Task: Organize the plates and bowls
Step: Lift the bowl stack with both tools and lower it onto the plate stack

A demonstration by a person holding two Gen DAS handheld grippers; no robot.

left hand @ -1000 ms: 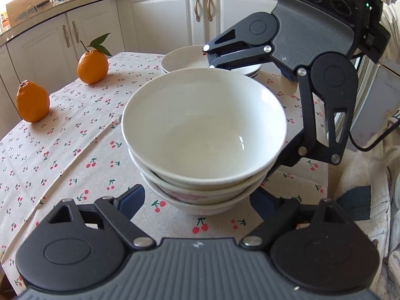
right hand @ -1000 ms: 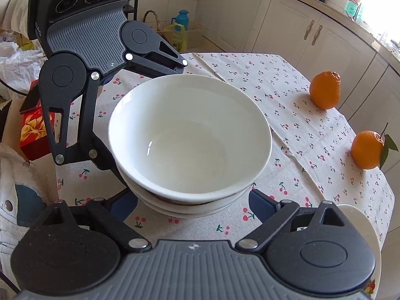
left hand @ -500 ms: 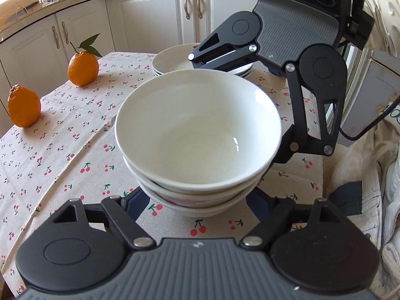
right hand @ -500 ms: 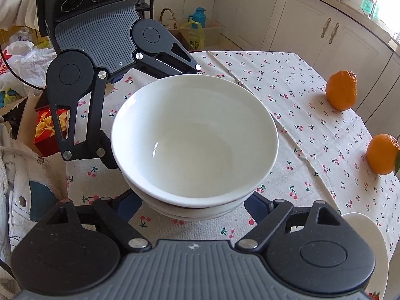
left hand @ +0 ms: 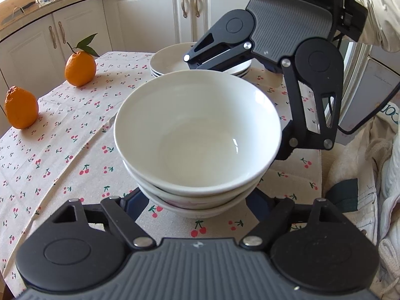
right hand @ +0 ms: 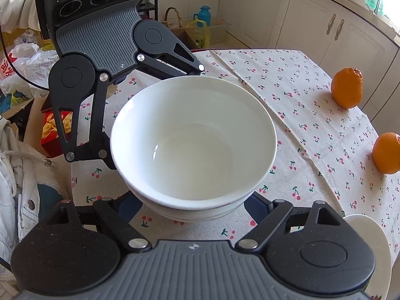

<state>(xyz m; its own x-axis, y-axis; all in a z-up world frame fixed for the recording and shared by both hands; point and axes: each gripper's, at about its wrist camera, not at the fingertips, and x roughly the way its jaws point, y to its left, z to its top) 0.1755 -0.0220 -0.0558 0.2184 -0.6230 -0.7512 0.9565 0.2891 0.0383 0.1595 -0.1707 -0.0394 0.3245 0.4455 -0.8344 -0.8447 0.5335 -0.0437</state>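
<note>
Between the spread fingers of the left gripper (left hand: 197,200) sat a stack of bowls (left hand: 197,137), with the fingers reaching along either side of the bottom bowl. Whether the pads pressed the bowl I could not tell, since the stack hid the fingertips. From the opposite side the right gripper (right hand: 192,205) flanked the same stack of bowls (right hand: 193,140) in the same way, its jaws wide apart and its fingertips hidden under the rims, so I could not tell whether it was holding either.

The stack was made of three nested bowls. The top one was plain glossy white, deep and round, empty, with a small bright glint on its inner wall. The lowest bowl showed a faint pink marking on its outer side in the left wrist view. The stack stood upright over the counter (left hand: 62,150), which was covered by a beige cloth printed with small red cherries.

Behind the bowls, partly hidden by the right gripper, lay a stack of white plates (left hand: 170,60). Two oranges (left hand: 80,68) stood well apart from the bowls near the far edge of the cloth, one with a green leaf on its stem. White cabinets (left hand: 155,17) ran behind the counter.
</note>
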